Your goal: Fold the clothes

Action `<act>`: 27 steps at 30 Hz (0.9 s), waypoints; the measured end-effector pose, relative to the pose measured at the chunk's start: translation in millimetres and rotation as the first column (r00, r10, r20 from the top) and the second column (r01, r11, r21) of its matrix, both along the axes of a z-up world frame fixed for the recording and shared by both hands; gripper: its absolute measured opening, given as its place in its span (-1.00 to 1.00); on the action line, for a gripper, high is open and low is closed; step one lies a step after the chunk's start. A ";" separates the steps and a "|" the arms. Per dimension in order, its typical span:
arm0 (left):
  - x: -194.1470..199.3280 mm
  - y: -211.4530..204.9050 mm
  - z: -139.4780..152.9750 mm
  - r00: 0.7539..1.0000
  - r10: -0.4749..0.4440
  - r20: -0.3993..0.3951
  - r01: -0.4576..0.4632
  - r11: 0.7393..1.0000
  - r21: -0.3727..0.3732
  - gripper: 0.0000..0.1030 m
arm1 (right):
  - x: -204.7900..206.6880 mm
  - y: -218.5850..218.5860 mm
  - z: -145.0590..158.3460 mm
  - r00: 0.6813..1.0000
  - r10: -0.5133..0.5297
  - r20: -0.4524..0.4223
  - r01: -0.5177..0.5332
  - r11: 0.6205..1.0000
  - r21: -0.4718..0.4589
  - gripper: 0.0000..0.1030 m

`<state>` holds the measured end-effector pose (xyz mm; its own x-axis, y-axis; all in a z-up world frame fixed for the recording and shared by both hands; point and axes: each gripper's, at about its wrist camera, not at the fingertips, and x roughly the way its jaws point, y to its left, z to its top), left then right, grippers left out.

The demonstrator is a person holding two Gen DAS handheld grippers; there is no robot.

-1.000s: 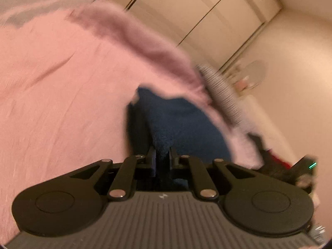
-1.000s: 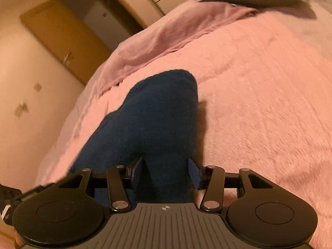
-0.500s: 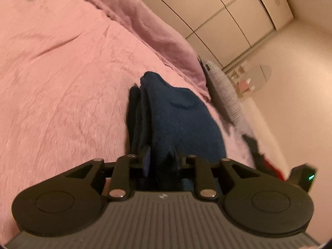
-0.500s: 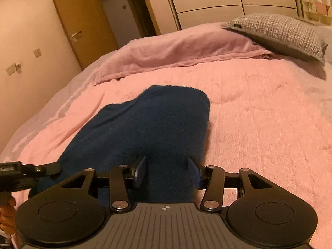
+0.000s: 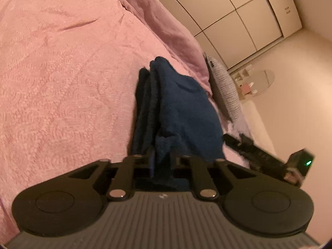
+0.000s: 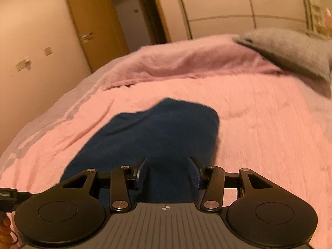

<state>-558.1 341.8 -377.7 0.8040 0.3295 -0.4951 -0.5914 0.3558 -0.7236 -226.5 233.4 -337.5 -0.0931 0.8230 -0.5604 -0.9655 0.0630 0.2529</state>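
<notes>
So the whole thing sits on a bed with a fuzzy pink blanket (image 5: 62,78) spread across it, and right up close in both views there's one dark blue garment (image 5: 182,103) lying on that blanket, folded over into a thick bundle with a few layers showing along its left edge in the left wrist view. The left gripper (image 5: 161,161) has a bunched bit of the blue fabric between its fingers – the jaws are closing and already nearly together, pinching the cloth. The right gripper (image 6: 168,173) stands about half open with the near end of the same garment filling the gap; its blue pads (image 6: 194,173) look like they touch the fabric on both sides, but it's blurry and I honestly can't tell if they're pressing or just straddling it. From the left view you can also spot the right gripper as a black shape with a small green light at the right edge. Further back, one mauve blanket (image 6: 186,62) is rumpled along the far side of the bed, and one grey textured pillow (image 6: 290,49) lies beyond it. Behind all that – a run of cream wardrobe doors (image 5: 238,16) with several panels, one wooden door (image 6: 93,25) standing open, a couple of wall switches on the beige wall, and an oval mirror (image 5: 259,83) way off in the corner.
</notes>
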 end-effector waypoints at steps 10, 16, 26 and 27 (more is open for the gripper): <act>-18.9 -20.4 -22.1 0.995 0.090 -0.050 -0.090 0.996 0.018 -0.82 | -24.9 33.5 -24.1 0.984 0.063 0.167 -0.052 0.996 -0.066 -0.06; -0.3 -12.2 -4.7 0.988 0.044 -0.147 -0.037 0.998 0.049 -0.61 | -23.4 14.5 -19.7 0.985 0.058 0.160 -0.058 0.998 -0.010 -0.05; 1.1 34.7 62.7 0.994 0.049 -0.094 -0.029 0.980 0.196 -0.66 | 50.9 12.7 5.2 1.000 -0.005 -0.030 0.005 1.000 0.015 -0.05; 11.4 41.9 66.9 0.995 0.018 -0.098 0.003 0.978 0.210 -0.66 | 57.1 15.1 5.3 0.999 -0.010 -0.033 0.010 1.000 0.015 -0.05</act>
<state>-546.7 383.7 -310.7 0.7518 0.4400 -0.4910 -0.6592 0.4889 -0.5713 -169.4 248.5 -332.1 -0.1027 0.8325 -0.5444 -0.9561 0.0685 0.2851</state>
